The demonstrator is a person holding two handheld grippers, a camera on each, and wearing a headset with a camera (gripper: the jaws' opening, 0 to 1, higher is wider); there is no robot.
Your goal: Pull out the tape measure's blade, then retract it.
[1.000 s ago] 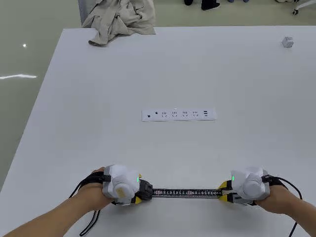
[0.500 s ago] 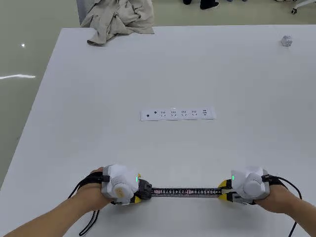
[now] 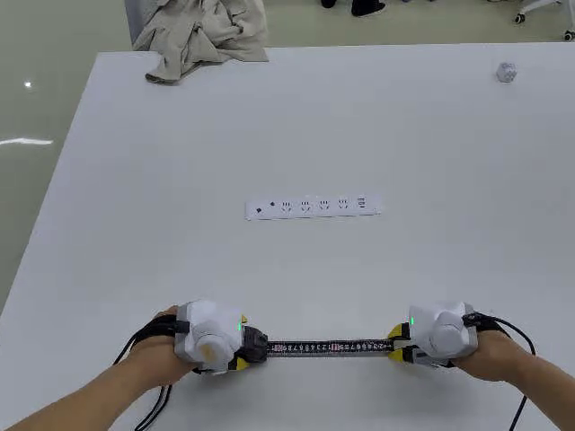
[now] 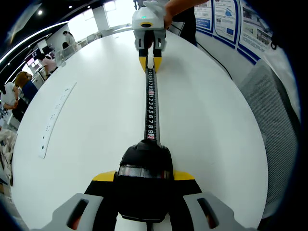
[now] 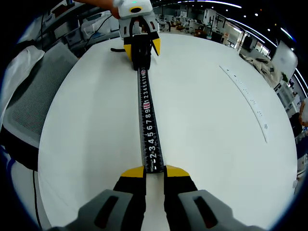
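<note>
Jaws of the left gripper (image 4: 144,177) clamp the tape measure (image 4: 145,185), the right gripper (image 5: 154,171) pinches the blade (image 5: 146,115); the head view adds a power strip (image 3: 313,207).

Open-plan office or lab, large white table (image 3: 404,135), wall posters (image 4: 224,21), mesh chair (image 5: 33,91), desk rows (image 5: 192,24) under ceiling strip lights (image 5: 224,4)

Blade (image 5: 148,130) end hook: hidden between right gripper (image 5: 154,171) jaws. Tape measure case (image 4: 145,154) rear: covered by left gripper (image 4: 144,176). Cloth (image 3: 202,31): cut off by head view's top edge. Small grey object (image 3: 507,73), far table (image 3: 404,135) corner: too small to identify, possibly crumpled paper.
</note>
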